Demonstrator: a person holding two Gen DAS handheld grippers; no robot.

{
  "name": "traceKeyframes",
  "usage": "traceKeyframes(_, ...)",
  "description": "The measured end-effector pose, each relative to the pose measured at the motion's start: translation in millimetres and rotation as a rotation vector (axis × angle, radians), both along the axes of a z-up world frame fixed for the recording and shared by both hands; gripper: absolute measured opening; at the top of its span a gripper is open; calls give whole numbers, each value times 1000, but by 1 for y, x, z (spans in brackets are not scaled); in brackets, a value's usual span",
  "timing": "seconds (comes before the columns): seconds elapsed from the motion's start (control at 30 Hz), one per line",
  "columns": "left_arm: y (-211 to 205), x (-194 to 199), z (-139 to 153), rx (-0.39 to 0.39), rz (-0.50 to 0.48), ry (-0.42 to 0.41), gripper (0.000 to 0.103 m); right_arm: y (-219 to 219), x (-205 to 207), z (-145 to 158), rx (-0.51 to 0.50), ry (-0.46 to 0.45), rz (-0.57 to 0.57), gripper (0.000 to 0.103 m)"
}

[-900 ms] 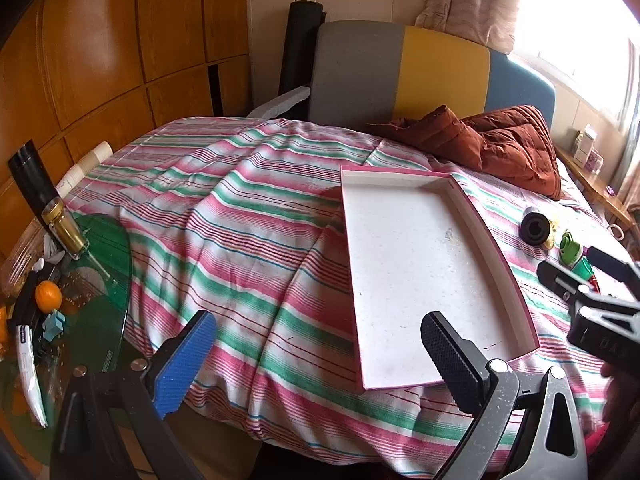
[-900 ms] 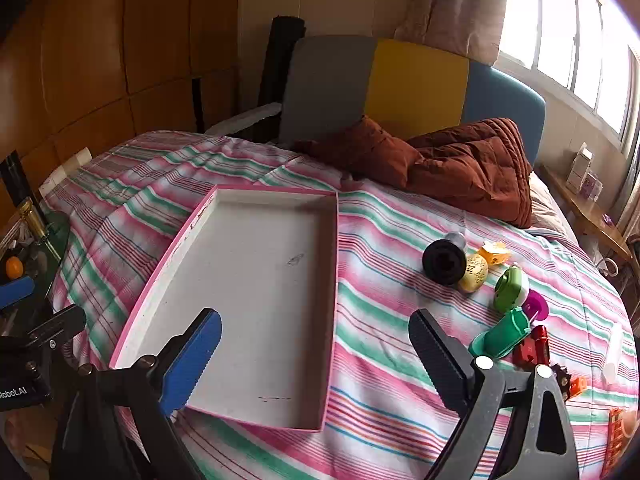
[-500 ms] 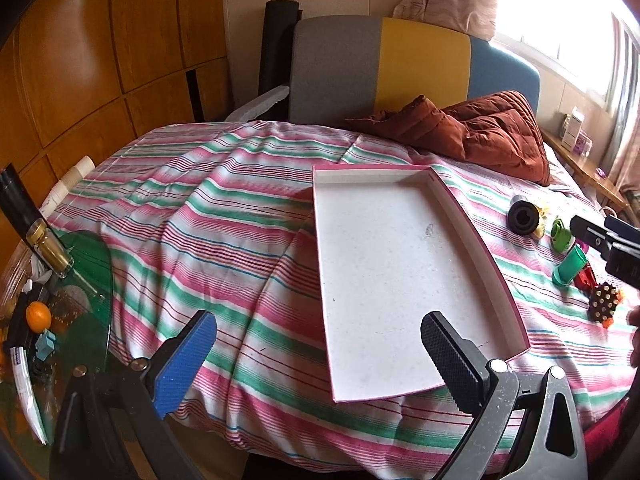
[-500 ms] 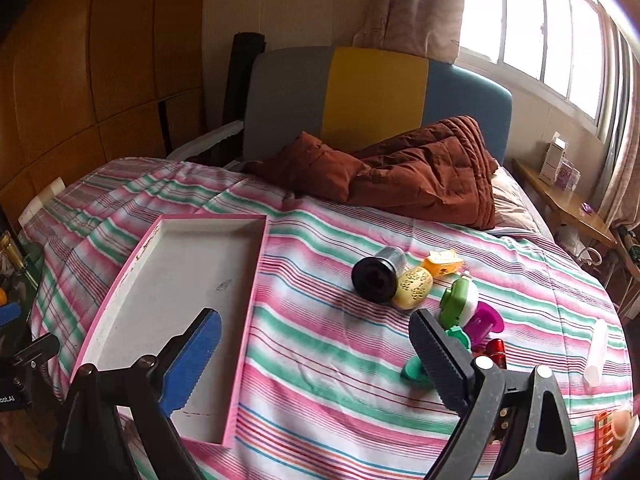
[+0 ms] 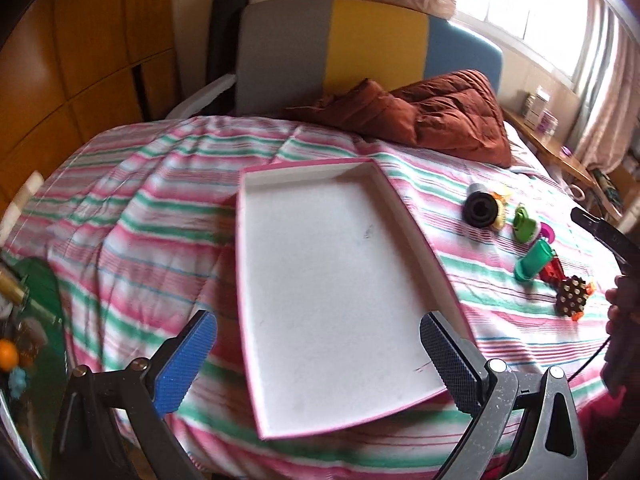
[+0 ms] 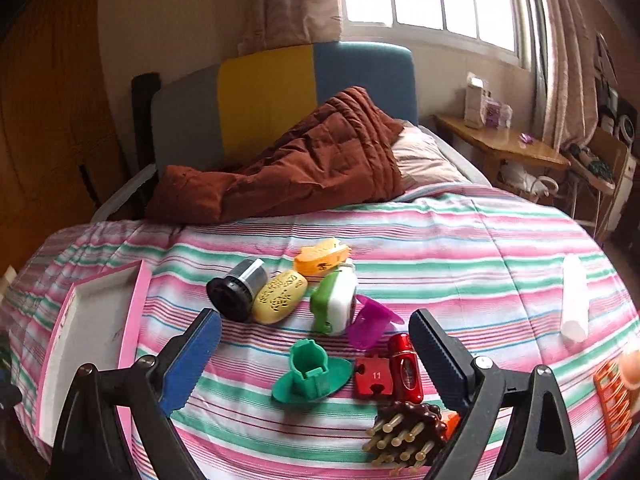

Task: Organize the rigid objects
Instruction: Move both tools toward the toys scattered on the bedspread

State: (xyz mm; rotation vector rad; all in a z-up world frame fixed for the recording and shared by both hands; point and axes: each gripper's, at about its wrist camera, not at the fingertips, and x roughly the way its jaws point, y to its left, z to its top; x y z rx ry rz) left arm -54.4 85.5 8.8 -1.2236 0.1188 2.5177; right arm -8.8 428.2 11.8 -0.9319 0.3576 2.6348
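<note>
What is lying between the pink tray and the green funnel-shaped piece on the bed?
Nothing: in the right wrist view only bare striped blanket separates the pink tray from the green funnel-shaped piece.

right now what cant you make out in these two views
- Brown spiked piece, right wrist view: its right side sits behind the right tool's finger.
- Orange grid item, same view: cut off by the frame edge.
- Clutter beside the green table, left wrist view: blurred at the rim.
</note>
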Motion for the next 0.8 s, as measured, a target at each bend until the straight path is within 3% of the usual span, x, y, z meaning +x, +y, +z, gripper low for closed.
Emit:
traceKeyframes(0.13, 35, -16, 9, 11, -77, -3, 102, 22, 6, 0, -147, 44, -61, 96)
traceKeyframes(0.43, 142, -63, 1, -9, -234, -42, 97, 38, 15, 0, -213, 61, -125, 96)
traceKeyframes(0.5, 163, -75, -5, 1, -254, -67, 97, 41, 17, 0, -227, 67, -136, 96)
traceKeyframes(0.63, 206, -103, -20, 22, -291, -136, 84, 47, 17, -3, -278, 68, -145, 96)
traceKeyframes(0.8, 248, -126, -30, 28, -312, -139, 84, 51, 18, -4, -317, 76, -145, 96)
